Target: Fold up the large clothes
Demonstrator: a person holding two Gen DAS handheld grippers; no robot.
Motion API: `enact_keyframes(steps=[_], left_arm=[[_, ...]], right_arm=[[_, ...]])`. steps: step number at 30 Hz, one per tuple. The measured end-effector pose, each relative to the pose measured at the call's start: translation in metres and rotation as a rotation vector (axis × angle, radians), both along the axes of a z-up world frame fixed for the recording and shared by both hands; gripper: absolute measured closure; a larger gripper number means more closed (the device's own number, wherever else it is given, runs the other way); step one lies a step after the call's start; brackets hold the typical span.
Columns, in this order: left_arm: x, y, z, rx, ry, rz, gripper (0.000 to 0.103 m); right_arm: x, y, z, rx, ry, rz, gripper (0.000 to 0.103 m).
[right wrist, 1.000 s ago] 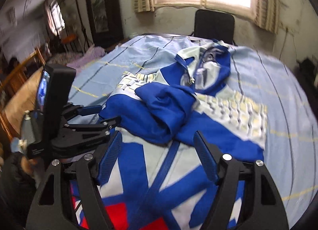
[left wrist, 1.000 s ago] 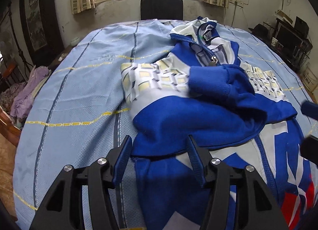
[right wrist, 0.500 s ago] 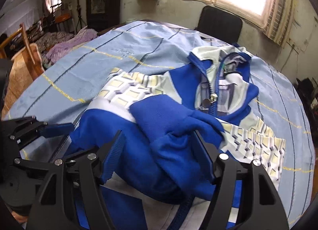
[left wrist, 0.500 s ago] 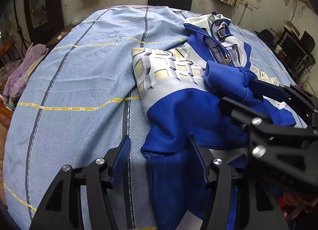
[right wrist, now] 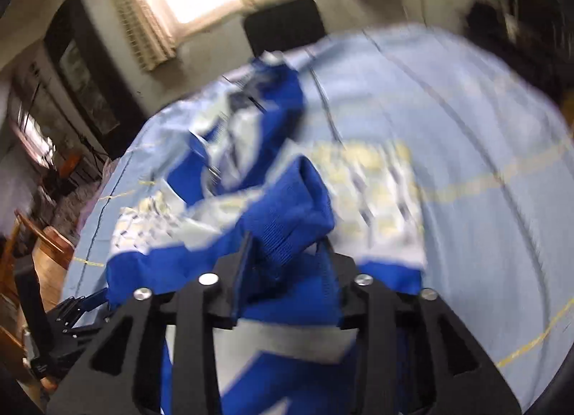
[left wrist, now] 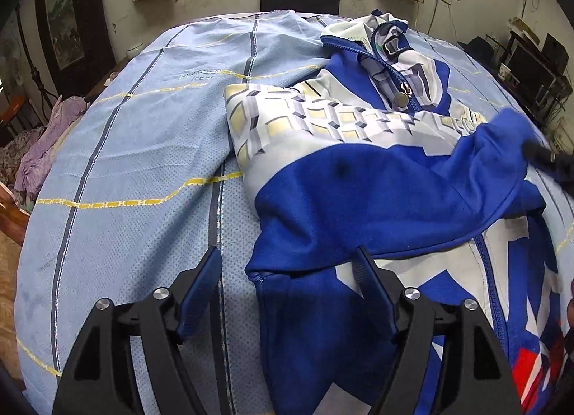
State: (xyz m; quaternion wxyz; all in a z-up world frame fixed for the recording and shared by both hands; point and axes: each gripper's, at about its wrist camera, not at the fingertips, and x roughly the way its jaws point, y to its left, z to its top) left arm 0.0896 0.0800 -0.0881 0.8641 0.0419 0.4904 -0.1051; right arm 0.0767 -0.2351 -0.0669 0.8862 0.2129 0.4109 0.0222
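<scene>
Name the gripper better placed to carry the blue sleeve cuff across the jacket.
Right: the right gripper is closing with the cuff between its jaws; the left gripper is opening over the jacket's side edge.

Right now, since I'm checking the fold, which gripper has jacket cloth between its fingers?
The right gripper: its jaws are closing on the jacket's blue ribbed cuff. The left gripper is opening, gripping nothing.

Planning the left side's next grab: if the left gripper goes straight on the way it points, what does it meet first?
Most likely the jacket: the left gripper, jaws opening with nothing between them, aims at its blue folded edge, beside bare bedsheet. Depth is hard to judge.
</scene>
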Motion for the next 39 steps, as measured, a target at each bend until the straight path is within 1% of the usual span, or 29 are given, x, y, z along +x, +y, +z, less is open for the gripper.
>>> enact_keyframes(steps=[1, 2, 3, 4, 6, 7, 10, 12, 13, 15, 16, 19, 20, 21, 22, 23, 25, 26, 27, 29, 30, 31, 32, 33, 34, 35, 36, 37, 39], left_arm=[[-0.001, -0.001, 0.000, 0.007, -0.005, 0.000, 0.026], [-0.002, -0.001, 0.000, 0.002, -0.005, 0.002, 0.026], [-0.002, 0.000, 0.000, -0.005, -0.002, 0.001, 0.026], [-0.002, 0.002, 0.001, -0.022, -0.001, 0.000, 0.027], [-0.004, 0.009, 0.008, -0.085, -0.020, 0.008, 0.027], [-0.006, 0.011, 0.013, -0.103, -0.041, 0.010, 0.027], [-0.009, 0.015, 0.025, -0.119, -0.114, 0.027, 0.027], [-0.004, 0.013, 0.028, -0.121, -0.129, 0.028, 0.027], [0.000, 0.012, 0.028, -0.120, -0.130, 0.035, 0.027], [0.006, 0.009, 0.024, -0.113, -0.109, 0.040, 0.027], [0.010, 0.007, 0.022, -0.106, -0.095, 0.039, 0.027], [0.015, 0.005, 0.014, -0.086, -0.057, 0.041, 0.027], [0.017, 0.004, 0.011, -0.085, -0.045, 0.040, 0.027], [0.019, 0.003, 0.009, -0.078, -0.035, 0.040, 0.027], [0.020, 0.003, 0.007, -0.073, -0.032, 0.042, 0.026], [0.020, 0.004, 0.006, -0.072, -0.034, 0.046, 0.027], [0.021, 0.006, 0.010, -0.085, -0.059, 0.059, 0.040], [0.020, 0.007, 0.013, -0.088, -0.077, 0.067, 0.050], [0.019, 0.009, 0.017, -0.090, -0.099, 0.080, 0.052], [0.017, 0.011, 0.022, -0.085, -0.128, 0.092, 0.052], [0.018, 0.010, 0.021, -0.073, -0.124, 0.092, 0.052], [0.019, 0.008, 0.018, -0.063, -0.109, 0.089, 0.052], [0.022, 0.005, 0.011, -0.046, -0.077, 0.087, 0.050], [0.023, 0.003, 0.008, -0.037, -0.072, 0.089, 0.049], [0.022, 0.002, 0.010, -0.019, -0.086, 0.086, 0.049], [0.020, 0.000, 0.012, -0.008, -0.089, 0.078, 0.048], [0.019, 0.000, 0.012, -0.002, -0.091, 0.077, 0.048], [0.019, -0.001, 0.012, 0.005, -0.095, 0.077, 0.047], [0.018, -0.001, 0.012, 0.021, -0.103, 0.082, 0.042]], right_arm=[[-0.004, -0.012, -0.013, 0.091, 0.025, -0.010, 0.063], [-0.007, -0.020, -0.019, 0.162, 0.031, -0.014, 0.062], [-0.010, -0.025, -0.024, 0.226, 0.020, -0.017, 0.061], [-0.013, -0.029, -0.026, 0.288, -0.002, -0.018, 0.058], [-0.012, -0.030, -0.025, 0.343, -0.025, -0.013, 0.055], [-0.009, -0.030, -0.025, 0.359, -0.029, -0.003, 0.054], [-0.001, -0.026, -0.021, 0.346, -0.034, 0.007, 0.050], [0.004, -0.026, -0.018, 0.334, -0.030, 0.005, 0.049], [0.006, -0.027, -0.017, 0.337, -0.025, -0.001, 0.047], [0.006, -0.027, -0.020, 0.359, -0.010, -0.015, 0.039], [0.005, -0.027, -0.022, 0.371, -0.006, -0.019, 0.032], [0.005, -0.029, -0.025, 0.377, -0.010, -0.023, 0.031], [0.006, -0.028, -0.025, 0.366, -0.017, -0.022, 0.039], [0.005, -0.026, -0.024, 0.344, -0.030, -0.021, 0.053], [0.006, -0.025, -0.022, 0.324, -0.048, -0.013, 0.088], [0.009, -0.022, -0.017, 0.315, -0.061, -0.002, 0.091], [0.010, -0.015, 0.002, 0.287, -0.122, 0.025, 0.092], [0.009, -0.011, 0.016, 0.267, -0.167, 0.045, 0.092], [0.005, -0.006, 0.030, 0.249, -0.222, 0.066, 0.092], [-0.007, 0.001, 0.054, 0.195, -0.325, 0.095, 0.092], [-0.011, 0.001, 0.054, 0.161, -0.327, 0.092, 0.092], [-0.010, 0.000, 0.045, 0.140, -0.291, 0.075, 0.092], [-0.007, -0.006, 0.032, 0.129, -0.231, 0.042, 0.092], [-0.003, -0.014, 0.014, 0.132, -0.153, 0.001, 0.092], [0.001, -0.026, -0.010, 0.175, -0.057, -0.039, 0.092], [0.002, -0.034, -0.026, 0.228, -0.004, -0.062, 0.091], [0.001, -0.041, -0.038, 0.275, 0.034, -0.081, 0.090], [0.002, -0.044, -0.042, 0.281, 0.046, -0.083, 0.090], [0.001, -0.041, -0.036, 0.234, 0.053, -0.083, 0.085]])
